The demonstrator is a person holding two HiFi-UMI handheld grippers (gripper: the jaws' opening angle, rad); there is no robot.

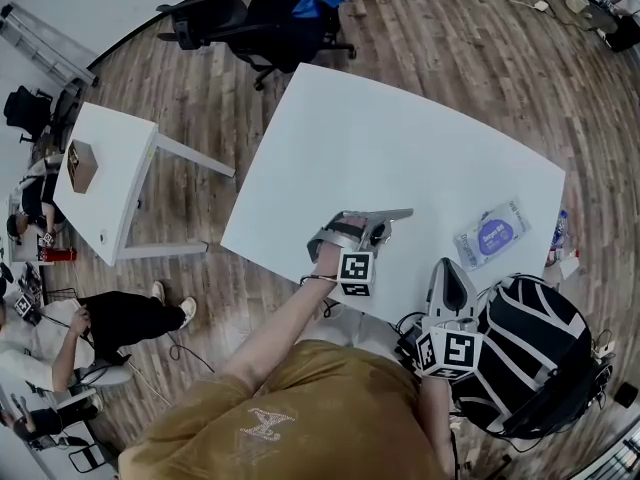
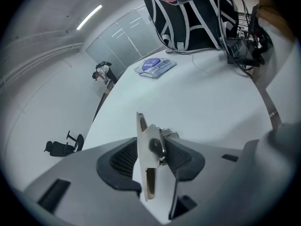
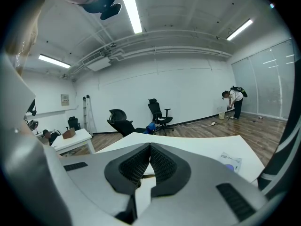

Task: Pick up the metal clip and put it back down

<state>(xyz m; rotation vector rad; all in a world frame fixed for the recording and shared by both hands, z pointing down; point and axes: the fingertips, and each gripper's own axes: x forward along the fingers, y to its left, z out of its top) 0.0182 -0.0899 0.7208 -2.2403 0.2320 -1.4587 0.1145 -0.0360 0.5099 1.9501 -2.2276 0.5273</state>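
The metal clip (image 2: 146, 149) is a shiny steel spring clip standing on edge between my left gripper's (image 2: 157, 142) two dark pads, which press on its plate and its lever. It hangs just above the white table (image 1: 400, 148). In the head view the left gripper (image 1: 378, 226) lies over the table's near edge, pointing right; the clip itself is hard to make out there. My right gripper (image 1: 447, 266) hovers at the near edge, to the right of the left one. Its pads (image 3: 141, 166) meet with nothing between them.
A flat packet with a purple label (image 1: 492, 235) lies at the table's right side. A black-and-white backpack (image 1: 530, 353) and cables (image 2: 242, 46) sit off the near right corner. Office chairs (image 1: 260, 18), a small white table (image 1: 105, 178) and a seated person (image 1: 100, 318) are around.
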